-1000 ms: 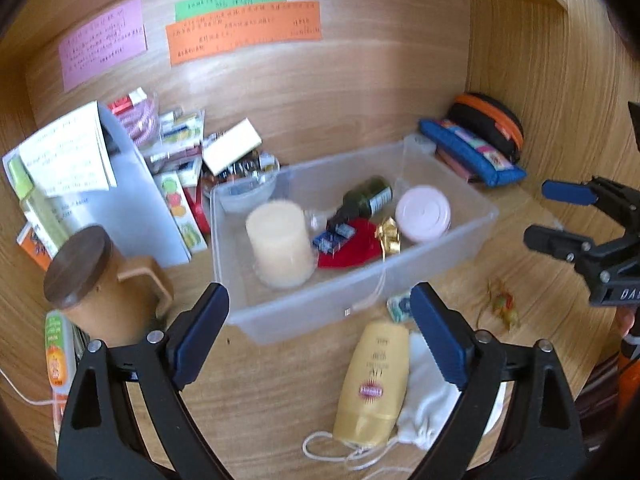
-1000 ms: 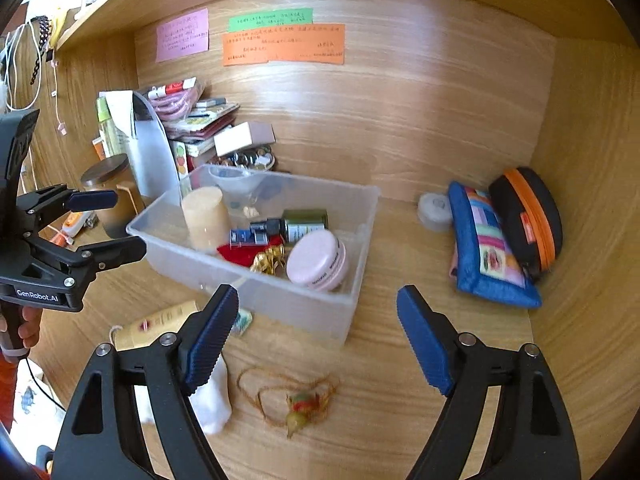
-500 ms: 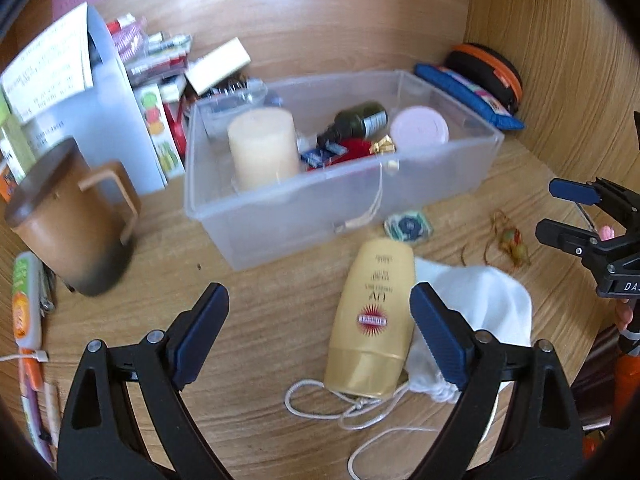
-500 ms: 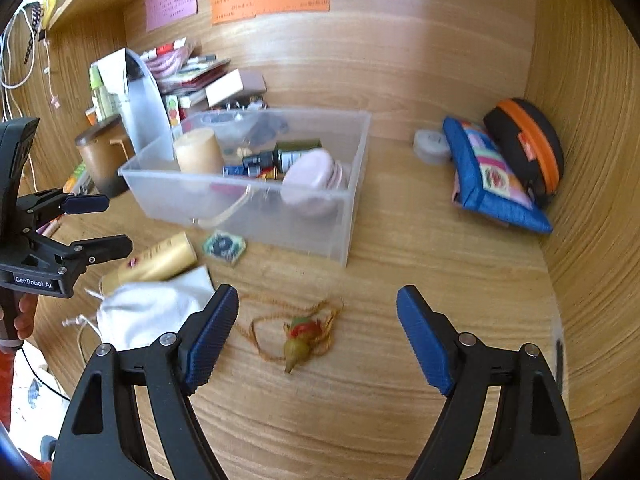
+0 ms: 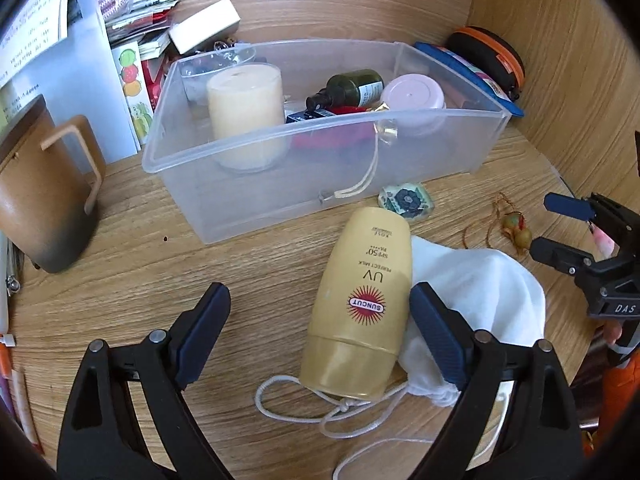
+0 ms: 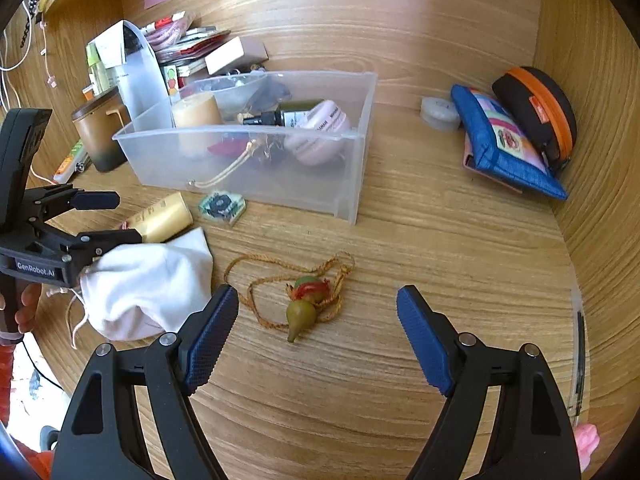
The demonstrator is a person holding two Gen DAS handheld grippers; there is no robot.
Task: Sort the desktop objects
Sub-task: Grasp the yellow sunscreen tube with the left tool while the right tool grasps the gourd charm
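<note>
The left gripper [image 5: 320, 336] tilts steeply down over the desk [image 5: 240, 280], jaws closing but wide, pads pressing nothing. The right gripper [image 6: 318, 334] hangs beside it over the same desk, jaws apart and empty.

Bottle [image 5: 362, 304] on pouch [image 5: 476, 304], before bin [image 5: 320, 184]

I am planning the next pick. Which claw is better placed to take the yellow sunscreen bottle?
Probably the left claw. Its jaws are closing, and the sunscreen bottle already lies between its fingers, on the white pouch. The right claw stands open over the gourd charm, farther from the bottle.
</note>
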